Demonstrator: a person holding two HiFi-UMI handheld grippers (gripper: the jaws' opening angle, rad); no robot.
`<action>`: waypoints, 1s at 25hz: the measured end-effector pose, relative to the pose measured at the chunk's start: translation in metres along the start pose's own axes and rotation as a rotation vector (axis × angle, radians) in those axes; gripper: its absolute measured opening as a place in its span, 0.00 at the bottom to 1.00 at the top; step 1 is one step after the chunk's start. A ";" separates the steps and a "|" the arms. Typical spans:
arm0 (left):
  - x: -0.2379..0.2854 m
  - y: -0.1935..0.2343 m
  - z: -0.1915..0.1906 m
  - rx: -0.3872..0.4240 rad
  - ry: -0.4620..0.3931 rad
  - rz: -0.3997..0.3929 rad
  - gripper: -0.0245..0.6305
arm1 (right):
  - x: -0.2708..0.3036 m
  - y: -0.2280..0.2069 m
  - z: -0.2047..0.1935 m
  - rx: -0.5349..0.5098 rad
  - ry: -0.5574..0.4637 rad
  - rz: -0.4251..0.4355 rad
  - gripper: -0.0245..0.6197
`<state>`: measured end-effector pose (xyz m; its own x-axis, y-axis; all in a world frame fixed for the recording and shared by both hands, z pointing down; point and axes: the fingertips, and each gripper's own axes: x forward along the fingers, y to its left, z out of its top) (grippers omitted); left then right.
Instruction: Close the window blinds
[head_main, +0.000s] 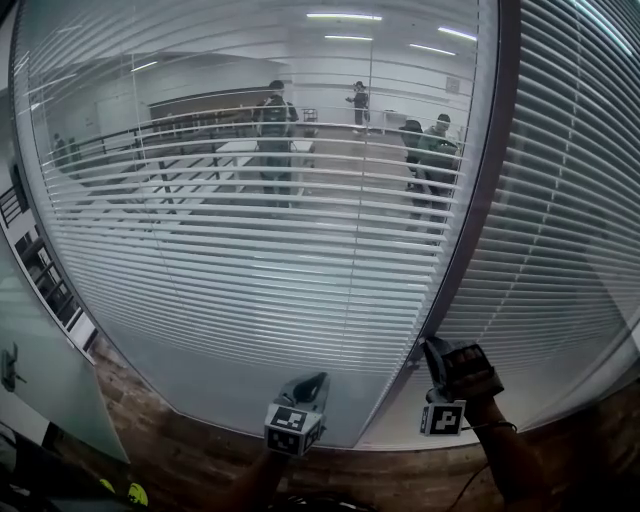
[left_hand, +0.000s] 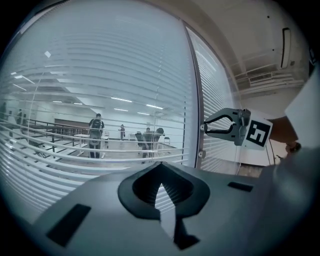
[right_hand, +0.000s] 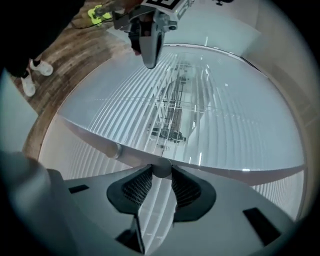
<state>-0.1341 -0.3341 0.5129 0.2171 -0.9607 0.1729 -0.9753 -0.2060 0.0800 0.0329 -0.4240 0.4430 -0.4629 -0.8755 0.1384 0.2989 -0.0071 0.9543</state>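
Slatted window blinds (head_main: 250, 250) hang behind a glass pane, with the slats tilted so the hall beyond shows through. A dark upright frame post (head_main: 482, 210) divides this pane from another blind (head_main: 570, 200) on the right. My right gripper (head_main: 433, 350) reaches up to that post. In the right gripper view its pads (right_hand: 186, 189) press on both sides of a small round knob (right_hand: 161, 169). My left gripper (head_main: 316, 381) hangs lower, in front of the glass, shut with nothing in it (left_hand: 160, 165). It touches nothing.
A second small knob (right_hand: 114, 150) sits on the same post (right_hand: 210, 170), a little away from the gripped one. Several people (head_main: 275, 130) stand in the hall beyond the glass. Wood-look floor (head_main: 150, 430) runs along the base. A frosted panel (head_main: 45, 380) stands at the left.
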 end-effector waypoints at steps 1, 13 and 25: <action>0.000 -0.002 0.002 -0.003 -0.005 -0.002 0.04 | 0.000 0.001 0.002 -0.011 -0.009 0.007 0.23; -0.001 -0.007 -0.001 -0.005 0.017 -0.002 0.04 | -0.008 -0.002 0.006 0.382 0.008 -0.101 0.27; -0.004 -0.006 0.000 -0.005 -0.007 0.007 0.04 | -0.004 -0.014 -0.011 1.628 -0.030 -0.283 0.29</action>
<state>-0.1296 -0.3292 0.5117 0.2095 -0.9634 0.1670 -0.9767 -0.1979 0.0835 0.0403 -0.4256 0.4258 -0.3675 -0.9256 -0.0909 -0.9165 0.3438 0.2047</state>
